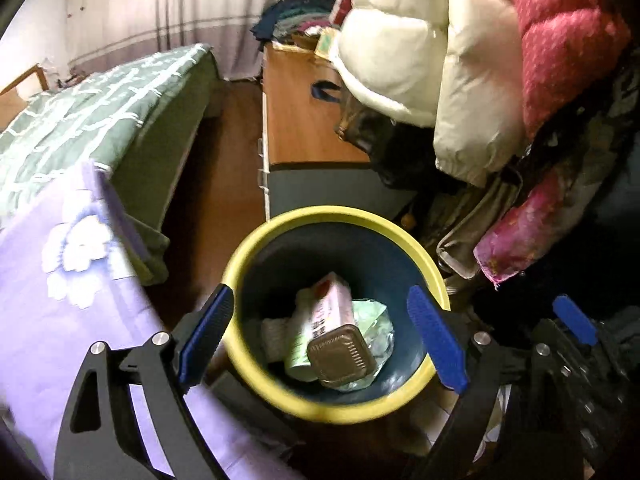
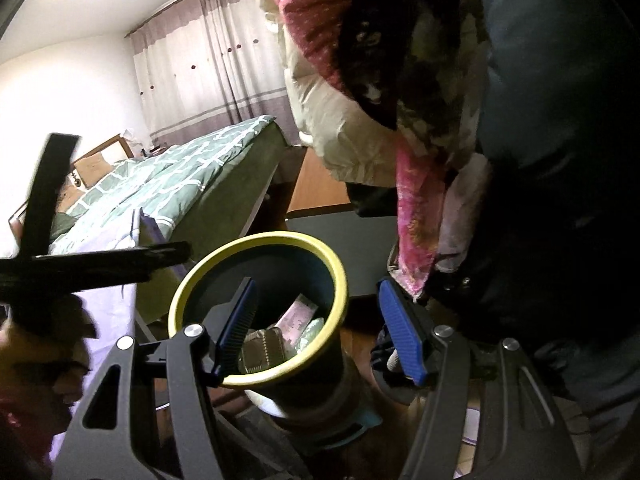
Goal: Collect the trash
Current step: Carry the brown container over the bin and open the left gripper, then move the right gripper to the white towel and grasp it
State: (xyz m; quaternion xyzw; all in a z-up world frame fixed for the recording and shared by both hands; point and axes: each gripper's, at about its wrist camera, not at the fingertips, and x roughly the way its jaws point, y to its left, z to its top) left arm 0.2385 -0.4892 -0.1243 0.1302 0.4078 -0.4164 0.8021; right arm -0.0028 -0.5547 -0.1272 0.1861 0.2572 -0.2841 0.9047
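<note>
From the left wrist view, your left tool (image 1: 324,328) hangs over the yellow-rimmed bin (image 1: 280,396) with its jaws spread wide and nothing between the pads. The trash already lies at the bottom: a pink carton (image 1: 330,312) lying tilted, its brown end toward the camera, on crumpled pale-green wrap (image 1: 376,320), with something white (image 1: 274,332) beside it. I judge the carton to be light and fairly stiff, so you could take it across its flat sides; the wrap looks soft and slippery, better pinched at a bunched fold. The bin stands on the floor between the bed (image 1: 92,120) and a wooden surface (image 1: 304,120).

From the right wrist view, your right tool (image 2: 320,328) is also parted and pinches nothing; its left pad shows in front of the bin's mouth and its right pad outside the rim (image 2: 256,380). The carton (image 2: 298,318) shows inside. Hanging coats (image 2: 360,100) crowd the right side, so any reach there could snag them.
</note>
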